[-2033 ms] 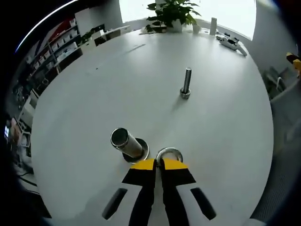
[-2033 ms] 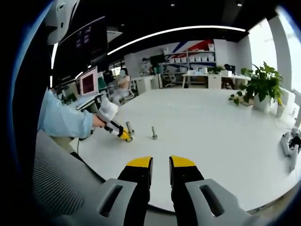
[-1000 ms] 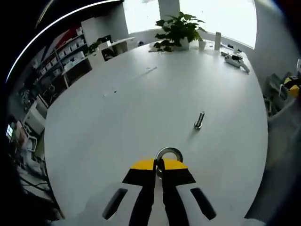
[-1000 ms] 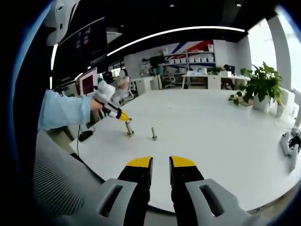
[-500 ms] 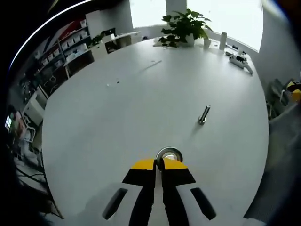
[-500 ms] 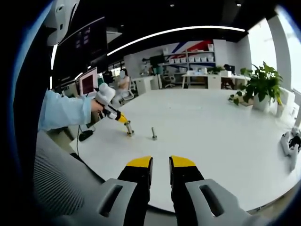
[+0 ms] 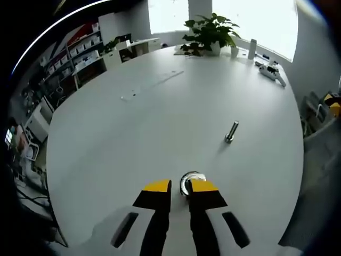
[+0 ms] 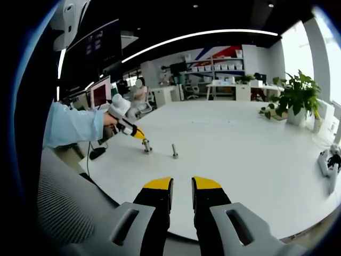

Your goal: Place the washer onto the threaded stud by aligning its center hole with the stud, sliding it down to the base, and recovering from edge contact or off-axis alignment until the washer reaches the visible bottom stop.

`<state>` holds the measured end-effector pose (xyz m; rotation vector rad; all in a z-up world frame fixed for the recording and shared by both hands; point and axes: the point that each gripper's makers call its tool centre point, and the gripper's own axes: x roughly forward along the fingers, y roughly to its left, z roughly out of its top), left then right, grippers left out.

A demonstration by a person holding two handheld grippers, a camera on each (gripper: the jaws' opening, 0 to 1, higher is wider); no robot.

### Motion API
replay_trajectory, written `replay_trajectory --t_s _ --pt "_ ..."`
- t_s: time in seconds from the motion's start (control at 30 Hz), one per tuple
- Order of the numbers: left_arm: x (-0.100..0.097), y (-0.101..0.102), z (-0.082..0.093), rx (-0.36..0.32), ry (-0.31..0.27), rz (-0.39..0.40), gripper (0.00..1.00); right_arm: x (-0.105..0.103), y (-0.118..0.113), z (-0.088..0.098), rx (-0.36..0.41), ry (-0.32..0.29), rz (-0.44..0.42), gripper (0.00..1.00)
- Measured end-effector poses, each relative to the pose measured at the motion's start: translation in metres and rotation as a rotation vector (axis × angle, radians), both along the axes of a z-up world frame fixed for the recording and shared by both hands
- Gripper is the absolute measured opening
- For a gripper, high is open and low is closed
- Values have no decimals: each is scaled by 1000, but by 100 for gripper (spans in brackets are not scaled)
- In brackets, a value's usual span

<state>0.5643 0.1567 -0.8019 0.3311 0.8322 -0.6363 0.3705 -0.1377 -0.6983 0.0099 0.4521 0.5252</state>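
Our left tongs (image 7: pixel 180 185) are spread above the stud (image 7: pixel 187 181); the washer (image 7: pixel 191 177) rings its top. Our right tongs (image 8: pixel 182 184) hover parted off the white counter (image 8: pixel 256 160).

I see a big white round table (image 7: pixel 133 122) in an open office, a potted plant (image 7: pixel 209 32) by bright far windows (image 7: pixel 256 18), shelves (image 8: pixel 224 66) and a curved ceiling light (image 8: pixel 202 36).
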Motion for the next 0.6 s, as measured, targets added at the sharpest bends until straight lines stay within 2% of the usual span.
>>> replay_trajectory --t_s 0.2,0.3,0.5,0.6 --pt "-1 -3 1 10 -8 -10 11 0 0 0 -1 0 -1 17" --pt "0 -2 7 9 -32 -6 10 0 -1 0 -1 0 -1 17" --pt "-4 -4 39 -18 -112 -8 10 -1 -2 0 1 -4 1 17" --pt "-11 -3 67 -44 -184 2 10 -2 -1 -1 -3 -5 5 17"
